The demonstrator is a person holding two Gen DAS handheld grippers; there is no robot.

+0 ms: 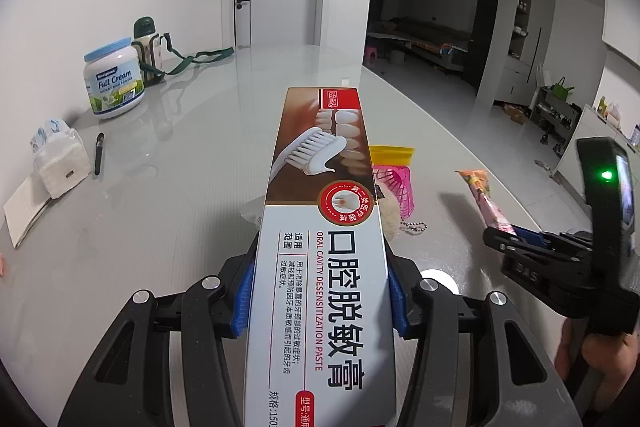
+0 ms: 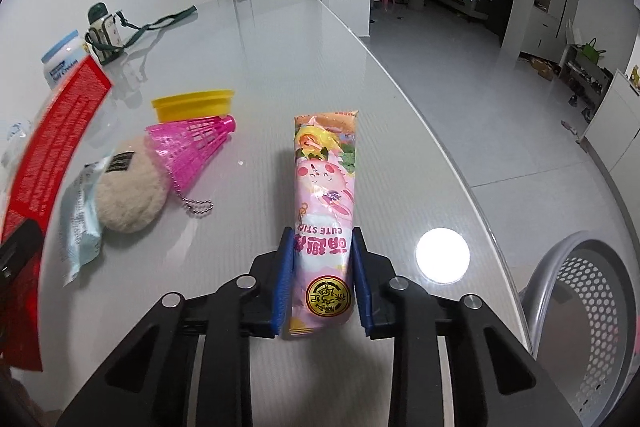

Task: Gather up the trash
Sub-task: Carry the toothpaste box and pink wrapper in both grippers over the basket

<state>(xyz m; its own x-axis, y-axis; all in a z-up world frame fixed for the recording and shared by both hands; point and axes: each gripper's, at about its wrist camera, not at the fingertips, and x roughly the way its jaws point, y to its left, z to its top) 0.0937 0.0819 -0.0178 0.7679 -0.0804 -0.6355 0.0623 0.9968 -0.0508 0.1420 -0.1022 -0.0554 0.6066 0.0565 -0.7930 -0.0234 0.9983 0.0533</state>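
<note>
My left gripper [image 1: 320, 301] is shut on a long white and brown toothpaste box [image 1: 320, 227] and holds it above the grey table; the box's red side shows at the left of the right wrist view [image 2: 60, 131]. My right gripper [image 2: 322, 283] is shut on a pink snack wrapper [image 2: 326, 195] with a rabbit print, also seen in the left wrist view [image 1: 482, 197]. A grey perforated trash basket [image 2: 576, 315] stands off the table's right edge. A pale blue wrapper [image 2: 80, 223] lies on the table at the left.
On the table: a pink shuttlecock [image 2: 192, 147], a yellow cup [image 2: 192, 105], a fluffy keychain [image 2: 128, 195], a milk powder can [image 1: 114, 83], a green-capped bottle with strap [image 1: 148, 47], a tissue pack [image 1: 60, 159], a pen [image 1: 98, 153] and a booklet [image 1: 24, 211].
</note>
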